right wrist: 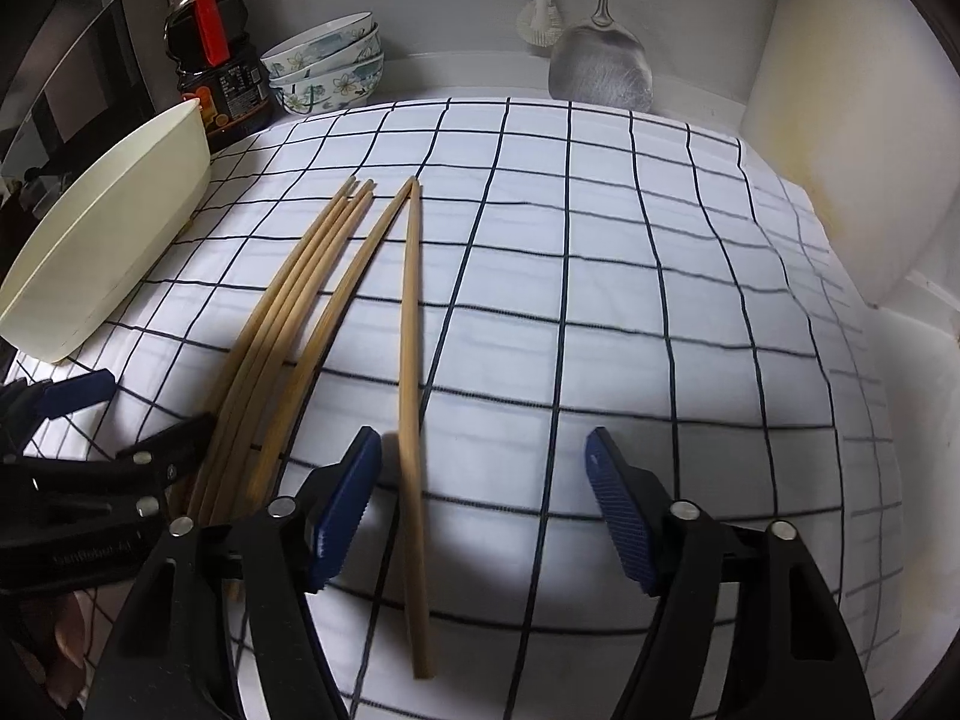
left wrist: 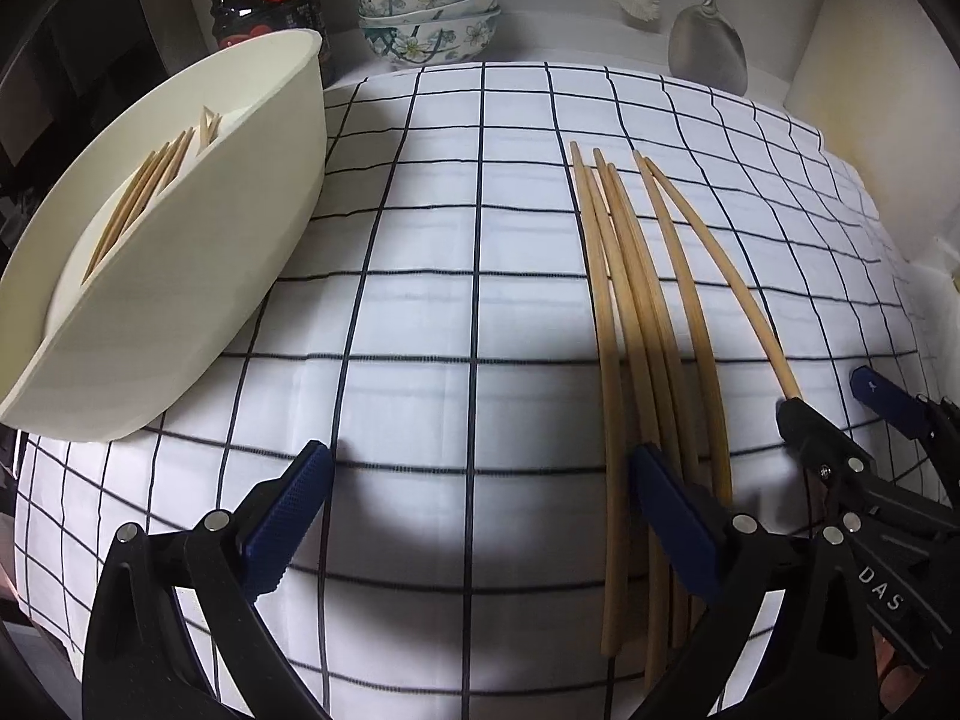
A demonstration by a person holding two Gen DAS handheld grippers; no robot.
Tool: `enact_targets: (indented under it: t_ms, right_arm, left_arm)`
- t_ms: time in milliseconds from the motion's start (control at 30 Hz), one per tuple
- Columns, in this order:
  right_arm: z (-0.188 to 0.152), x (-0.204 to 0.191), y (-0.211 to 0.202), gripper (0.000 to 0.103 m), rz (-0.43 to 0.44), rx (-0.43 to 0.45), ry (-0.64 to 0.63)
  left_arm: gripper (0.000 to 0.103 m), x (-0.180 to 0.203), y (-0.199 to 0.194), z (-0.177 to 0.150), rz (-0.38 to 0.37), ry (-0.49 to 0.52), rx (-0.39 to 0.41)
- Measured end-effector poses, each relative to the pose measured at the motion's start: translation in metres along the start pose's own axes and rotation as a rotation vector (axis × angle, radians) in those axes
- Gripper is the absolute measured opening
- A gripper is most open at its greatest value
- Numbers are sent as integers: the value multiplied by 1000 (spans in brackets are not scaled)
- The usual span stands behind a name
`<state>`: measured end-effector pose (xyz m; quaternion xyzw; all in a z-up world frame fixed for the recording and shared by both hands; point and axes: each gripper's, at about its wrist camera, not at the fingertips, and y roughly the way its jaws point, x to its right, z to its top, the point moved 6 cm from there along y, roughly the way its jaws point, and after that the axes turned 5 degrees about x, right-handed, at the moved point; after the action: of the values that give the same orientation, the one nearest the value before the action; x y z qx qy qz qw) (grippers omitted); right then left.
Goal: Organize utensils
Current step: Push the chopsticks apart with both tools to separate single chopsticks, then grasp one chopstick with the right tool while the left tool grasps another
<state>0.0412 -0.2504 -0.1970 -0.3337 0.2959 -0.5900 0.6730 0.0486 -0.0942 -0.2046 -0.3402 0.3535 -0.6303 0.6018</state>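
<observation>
now both tongs gape, empty: single chopstick (right wrist: 411,372) between right tongs (right wrist: 483,504); left tongs (left wrist: 480,510) beside bundle (left wrist: 636,324).

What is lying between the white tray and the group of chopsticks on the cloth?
Only bare checked cloth lies between the white tray and the chopsticks; the left wrist view shows it best.
</observation>
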Motion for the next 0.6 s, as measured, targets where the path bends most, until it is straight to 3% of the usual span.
enact_targets:
  t_ms: [200, 300, 433, 533, 600]
  right_arm:
    - [10, -5, 6, 53, 18, 6, -41]
    - [11, -11, 7, 41, 28, 7, -69]
    - [10, -25, 6, 19, 39, 12, -117]
    - [9, -29, 5, 8, 41, 11, -122]
    - [9, -27, 5, 6, 44, 9, -108]
  left_arm:
    - [88, 5, 5, 13, -8, -1, 13]
    - [75, 11, 4, 18, -16, 21, 22]
    - [40, 26, -2, 18, -55, 61, 33]
    - [11, 35, -5, 17, -75, 87, 32]
    - [7, 38, -5, 15, -73, 103, 33]
